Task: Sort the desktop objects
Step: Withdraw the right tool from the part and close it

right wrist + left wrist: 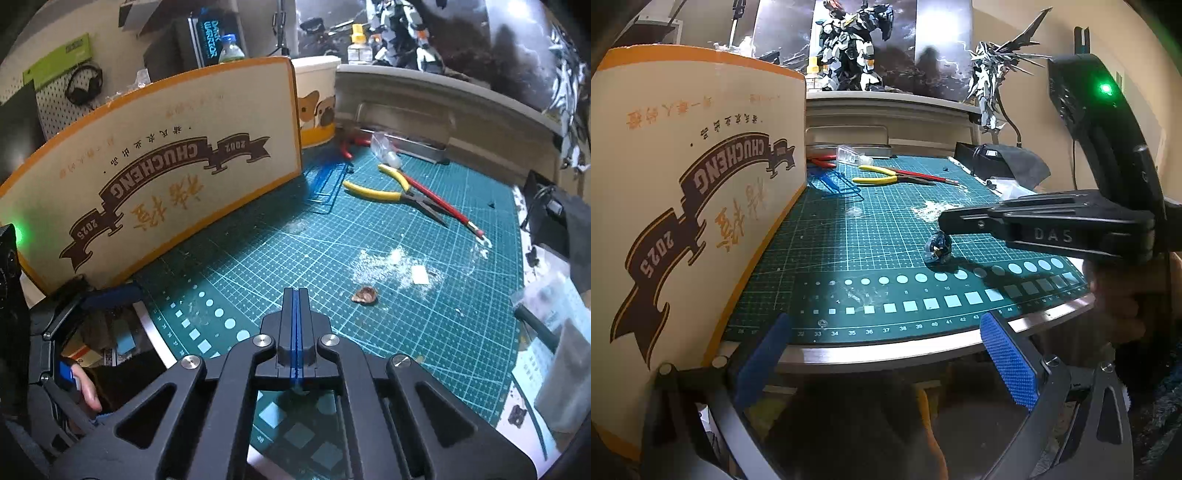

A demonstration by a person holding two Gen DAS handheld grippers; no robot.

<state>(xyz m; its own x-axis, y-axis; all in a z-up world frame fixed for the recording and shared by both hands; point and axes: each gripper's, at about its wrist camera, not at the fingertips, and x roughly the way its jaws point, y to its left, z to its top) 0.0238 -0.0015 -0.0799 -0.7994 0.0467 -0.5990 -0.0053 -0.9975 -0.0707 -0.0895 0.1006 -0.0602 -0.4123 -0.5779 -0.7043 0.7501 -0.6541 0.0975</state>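
A green gridded cutting mat [332, 236] covers the table, holding one cardboard box [166, 177], one pair of yellow pliers [384, 192] and one small dark wrapped object [938, 250] under the right hand-held gripper [296, 295], seemingly clamped shut on it, while the left hand-held gripper [886, 354] gapes empty.

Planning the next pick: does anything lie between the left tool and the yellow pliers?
Nothing visible: only bare cutting mat between left tool and yellow pliers; blue frame sits left of that path, right tool right.
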